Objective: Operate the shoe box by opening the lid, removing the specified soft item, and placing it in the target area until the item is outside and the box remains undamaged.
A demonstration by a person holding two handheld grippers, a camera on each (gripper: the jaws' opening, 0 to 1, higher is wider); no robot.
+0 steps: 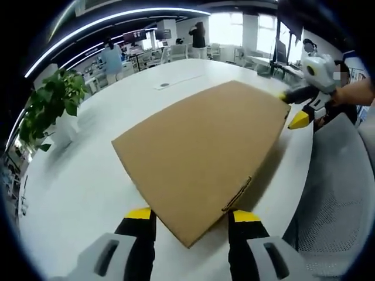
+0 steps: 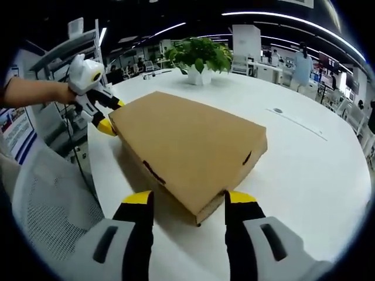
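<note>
A closed brown cardboard shoe box [image 1: 199, 152] lies flat on a white table [image 1: 82, 181], lid down. My left gripper [image 1: 193, 215] is open, its two yellow-tipped jaws straddling the near corner of the box. At the far right corner the right gripper [image 1: 291, 109] also straddles the box edge. In the right gripper view the same box [image 2: 187, 143] points one corner between the jaws of my right gripper [image 2: 188, 199], which is open. The left gripper [image 2: 113, 115], held by a hand, sits at the box's far left corner. The box's contents are hidden.
A potted green plant [image 1: 53, 105] [image 2: 199, 55] stands on the table beyond the box. A grey mesh chair [image 1: 334, 199] [image 2: 53, 199] sits by the table's edge near the box. A slim white strip [image 2: 299, 123] lies on the table. People stand in the office behind.
</note>
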